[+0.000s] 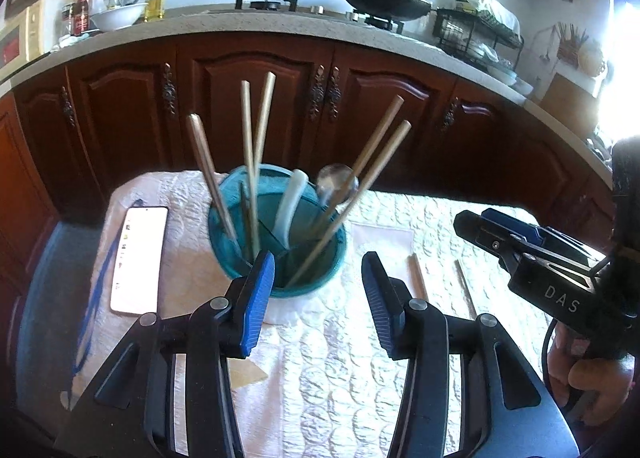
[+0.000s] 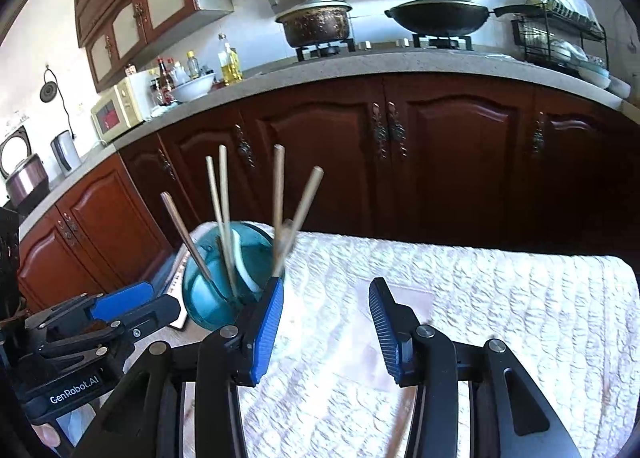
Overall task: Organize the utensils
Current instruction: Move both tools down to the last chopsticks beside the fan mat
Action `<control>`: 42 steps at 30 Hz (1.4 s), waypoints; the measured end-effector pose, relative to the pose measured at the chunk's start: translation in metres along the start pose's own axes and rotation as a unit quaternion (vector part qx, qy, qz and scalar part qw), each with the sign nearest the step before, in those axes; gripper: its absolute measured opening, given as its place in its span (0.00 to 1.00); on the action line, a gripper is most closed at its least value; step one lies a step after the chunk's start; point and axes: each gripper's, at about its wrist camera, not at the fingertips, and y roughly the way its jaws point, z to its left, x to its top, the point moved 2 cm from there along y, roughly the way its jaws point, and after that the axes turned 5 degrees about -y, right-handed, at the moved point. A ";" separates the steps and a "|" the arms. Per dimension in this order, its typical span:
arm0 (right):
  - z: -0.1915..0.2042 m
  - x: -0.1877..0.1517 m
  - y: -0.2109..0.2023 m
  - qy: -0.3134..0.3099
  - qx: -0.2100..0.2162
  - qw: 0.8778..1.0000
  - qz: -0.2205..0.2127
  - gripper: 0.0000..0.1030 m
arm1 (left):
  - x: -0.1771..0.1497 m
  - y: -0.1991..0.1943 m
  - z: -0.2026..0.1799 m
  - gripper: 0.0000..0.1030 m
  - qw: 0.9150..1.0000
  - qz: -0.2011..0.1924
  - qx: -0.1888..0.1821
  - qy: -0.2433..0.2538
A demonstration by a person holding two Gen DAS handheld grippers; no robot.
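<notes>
Utensils stand in my teal holder (image 1: 276,234), which sits centre frame in the left wrist view on the white quilted cloth (image 1: 360,358) that covers the tabletop. Five wooden chopsticks (image 1: 250,162) lean out of it at different angles, one (image 1: 208,170) darker than the rest, and beside them are a white spoon (image 1: 290,198) and a metal ladle (image 1: 336,184) with its bowl up. The holder's inside is split by a divider; I cannot tell which piece sits in which part.

Two more chopsticks (image 1: 418,278) lie flat on the cloth to the right of the holder, next to a pale napkin (image 1: 382,238). A phone (image 1: 140,258) lies screen up on the left side of the cloth.

My left gripper (image 1: 318,298) is at lower centre with its jaws parted and nothing between them; its left finger overlaps the holder's near rim in the frame. My right gripper (image 2: 326,322) is also released and empty; in its own view the holder is just left of its left finger. My hand (image 1: 592,374) shows at the lower right edge.
</notes>
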 end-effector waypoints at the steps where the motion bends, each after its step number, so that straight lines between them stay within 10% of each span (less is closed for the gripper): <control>1: -0.004 -0.003 -0.002 0.002 -0.004 1.000 0.002 0.41 | -0.001 0.001 -0.001 0.44 1.000 0.002 -0.001 0.000; 29: -0.101 -0.060 -0.022 0.049 -0.081 0.993 0.066 0.42 | -0.026 0.057 -0.057 0.44 0.997 0.062 -0.033 0.031; 42: -0.159 -0.090 0.016 0.088 -0.076 0.982 0.148 0.42 | -0.039 0.113 -0.088 0.44 0.983 0.148 -0.102 0.033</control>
